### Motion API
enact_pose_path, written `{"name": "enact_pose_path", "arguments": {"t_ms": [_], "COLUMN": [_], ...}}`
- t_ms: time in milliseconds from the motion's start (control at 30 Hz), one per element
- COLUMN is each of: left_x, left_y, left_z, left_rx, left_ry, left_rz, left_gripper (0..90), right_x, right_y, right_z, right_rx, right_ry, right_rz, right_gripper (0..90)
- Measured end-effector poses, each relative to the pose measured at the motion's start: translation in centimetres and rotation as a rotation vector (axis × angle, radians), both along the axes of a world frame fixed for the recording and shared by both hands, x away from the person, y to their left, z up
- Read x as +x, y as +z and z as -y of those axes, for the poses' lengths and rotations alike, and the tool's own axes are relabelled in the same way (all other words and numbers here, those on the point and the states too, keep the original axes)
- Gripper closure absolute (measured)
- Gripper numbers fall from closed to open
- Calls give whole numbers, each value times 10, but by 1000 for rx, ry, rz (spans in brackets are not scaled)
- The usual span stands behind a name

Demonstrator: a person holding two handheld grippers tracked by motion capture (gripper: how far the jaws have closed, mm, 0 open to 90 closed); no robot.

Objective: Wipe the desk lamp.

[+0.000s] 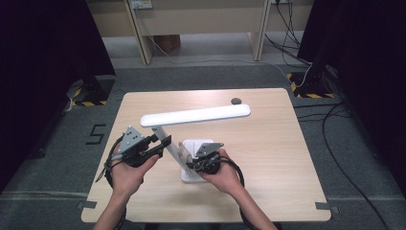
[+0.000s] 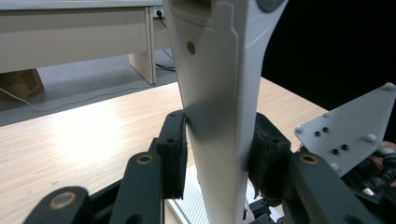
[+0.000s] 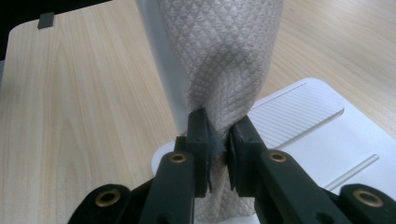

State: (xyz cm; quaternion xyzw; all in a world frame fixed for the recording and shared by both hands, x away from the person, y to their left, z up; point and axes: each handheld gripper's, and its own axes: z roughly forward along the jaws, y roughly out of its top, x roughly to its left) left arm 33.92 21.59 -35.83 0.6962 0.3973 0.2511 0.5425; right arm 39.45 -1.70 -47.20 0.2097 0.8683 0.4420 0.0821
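Two claws work: left claw (image 2: 217, 154) grips the stiff lamp (image 2: 219, 102) post; right claw (image 3: 218, 140) pinches a soft cloth (image 3: 219, 60).

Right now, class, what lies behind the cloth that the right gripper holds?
Behind the cloth stands the white lamp arm, its edge showing at the cloth's left. The lamp base lies below. The arm's face under the cloth is covered.

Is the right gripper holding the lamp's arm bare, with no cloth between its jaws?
No: the right gripper pinches a grey cloth against the lamp.
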Motion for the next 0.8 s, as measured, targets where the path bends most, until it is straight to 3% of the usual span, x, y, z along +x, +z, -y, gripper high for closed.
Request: {"name": "enact_pose_path", "arguments": {"t_ms": [500,600,800], "left_x": [0,0,0], "left_y": [0,0,0], "left_z": [0,0,-1], "left_rx": [0,1,-4], "left_ry": [2,2,2], "left_rz": [1,1,4], "left_gripper": [612,611,594], "right_x": [0,-1,-3], "right_y": [-11,-12,-12], "right_z": [1,0,3], "right_rx": [-30,-57,-121], "right_ry": [-18,-36,-39], "right_rz": [-17,-26,5], "right_gripper": [812,814,815]}}
